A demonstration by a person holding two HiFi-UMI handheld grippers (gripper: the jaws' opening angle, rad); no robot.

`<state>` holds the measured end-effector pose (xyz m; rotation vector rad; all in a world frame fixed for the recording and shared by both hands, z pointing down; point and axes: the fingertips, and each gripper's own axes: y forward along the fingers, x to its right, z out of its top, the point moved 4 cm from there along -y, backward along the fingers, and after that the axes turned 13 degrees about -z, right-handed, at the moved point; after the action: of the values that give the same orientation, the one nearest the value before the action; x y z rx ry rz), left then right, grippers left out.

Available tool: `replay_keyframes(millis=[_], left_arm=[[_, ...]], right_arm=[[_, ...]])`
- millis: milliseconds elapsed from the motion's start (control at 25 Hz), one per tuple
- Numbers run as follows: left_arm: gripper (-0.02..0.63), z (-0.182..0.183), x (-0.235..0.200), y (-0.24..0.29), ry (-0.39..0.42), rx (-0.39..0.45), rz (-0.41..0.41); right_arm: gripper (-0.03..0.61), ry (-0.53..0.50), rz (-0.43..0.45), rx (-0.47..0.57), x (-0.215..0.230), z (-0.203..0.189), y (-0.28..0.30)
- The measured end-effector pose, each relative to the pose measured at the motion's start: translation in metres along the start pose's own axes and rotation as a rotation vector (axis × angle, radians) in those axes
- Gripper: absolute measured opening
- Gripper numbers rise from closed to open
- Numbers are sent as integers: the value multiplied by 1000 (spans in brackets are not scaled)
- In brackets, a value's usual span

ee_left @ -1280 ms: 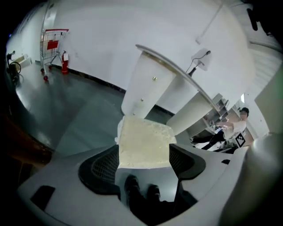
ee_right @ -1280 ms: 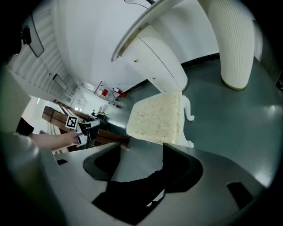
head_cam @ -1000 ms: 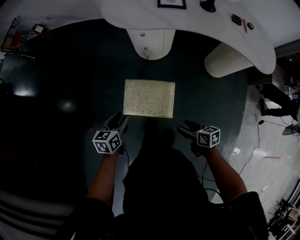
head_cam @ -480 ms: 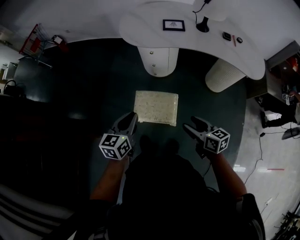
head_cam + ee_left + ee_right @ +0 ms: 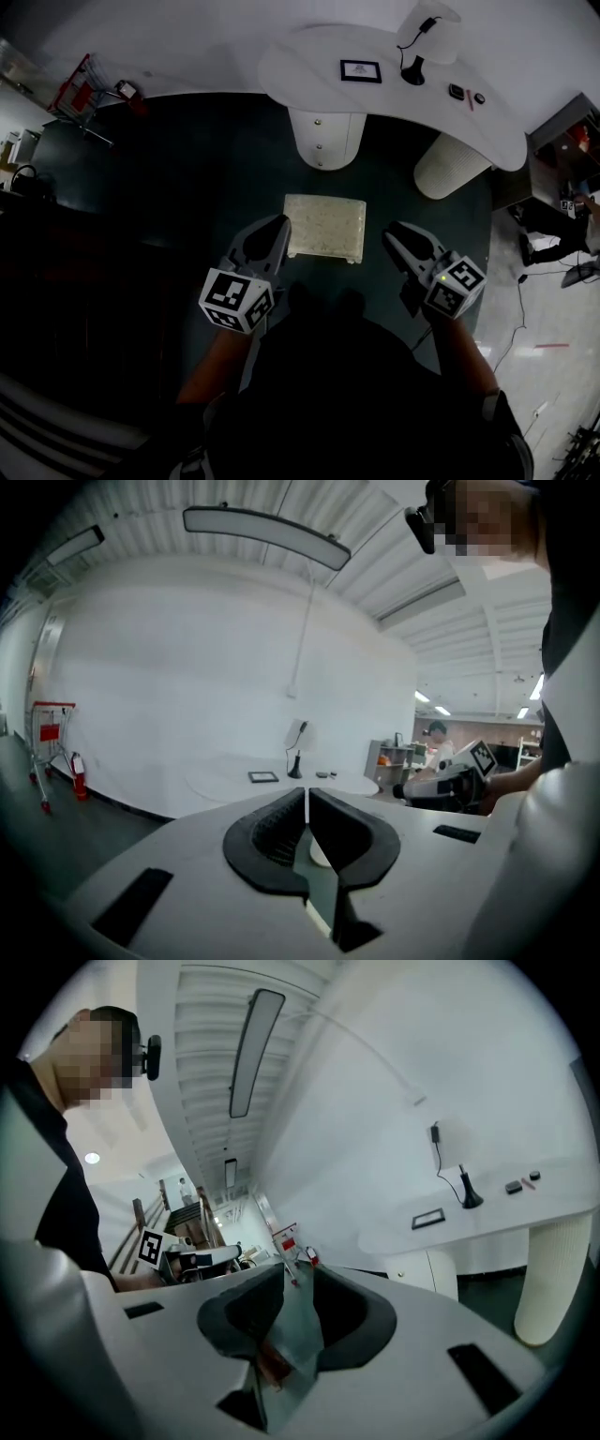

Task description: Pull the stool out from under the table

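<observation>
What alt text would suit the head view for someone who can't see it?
From above, a pale rectangular stool stands on the dark floor, clear of the curved white table beyond it. The left gripper, shut, and right gripper show either side of it; the right one's jaws have just been closing, nothing between them.

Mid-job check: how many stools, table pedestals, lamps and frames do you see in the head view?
Stool: 1
Table pedestals: 2
Lamp: 1
Frame: 1
Total: 5
</observation>
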<state>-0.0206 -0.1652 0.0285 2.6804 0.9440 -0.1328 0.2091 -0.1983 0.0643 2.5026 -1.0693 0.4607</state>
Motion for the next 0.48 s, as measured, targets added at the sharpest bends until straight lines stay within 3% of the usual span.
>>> replay_keyframes(millis=[160,320,480], left_arm=[[25,25,-2,-12,45,40,19],[25,37,-6,-24,57,75,32],[25,46,-10,-32,90,91,59]], right_arm=[[64,-33,13,74,-33,33,-3],[38,-164,14,93,-48,40,-8],[23,-194,5,124,-56,52,-9]])
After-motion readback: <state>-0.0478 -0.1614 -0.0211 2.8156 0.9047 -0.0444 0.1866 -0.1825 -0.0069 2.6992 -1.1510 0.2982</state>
